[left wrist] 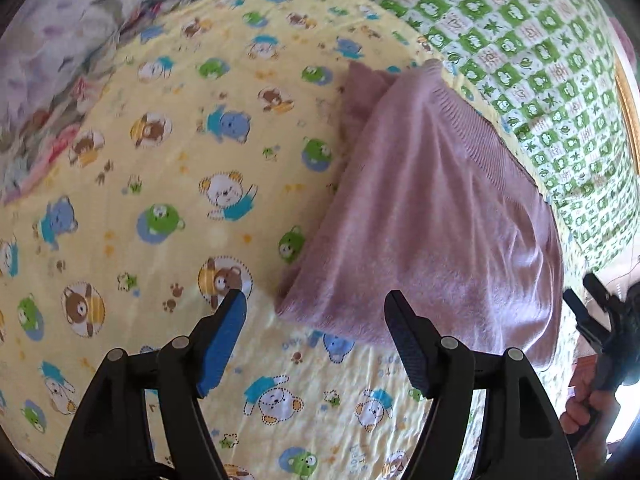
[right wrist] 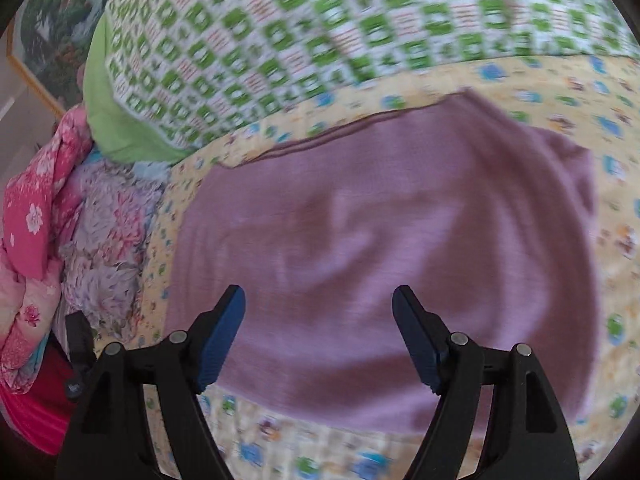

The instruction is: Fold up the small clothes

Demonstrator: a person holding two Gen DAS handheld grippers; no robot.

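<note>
A mauve knit garment (left wrist: 432, 216) lies folded on a yellow sheet (left wrist: 168, 128) printed with bears. Its ribbed hem runs along the far right side. My left gripper (left wrist: 316, 300) is open and empty, hovering above the garment's near left corner. In the right wrist view the same garment (right wrist: 384, 248) fills the middle, blurred. My right gripper (right wrist: 319, 294) is open and empty above the garment's near edge. The right gripper also shows in the left wrist view (left wrist: 588, 300), at the far right, held by a hand.
A green and white checked quilt (left wrist: 532, 52) lies beyond the garment, also in the right wrist view (right wrist: 320, 32). Floral bedding (left wrist: 52, 80) is bunched at the left. Pink floral cloth (right wrist: 36, 216) and a framed picture (right wrist: 52, 40) sit at the left of the right wrist view.
</note>
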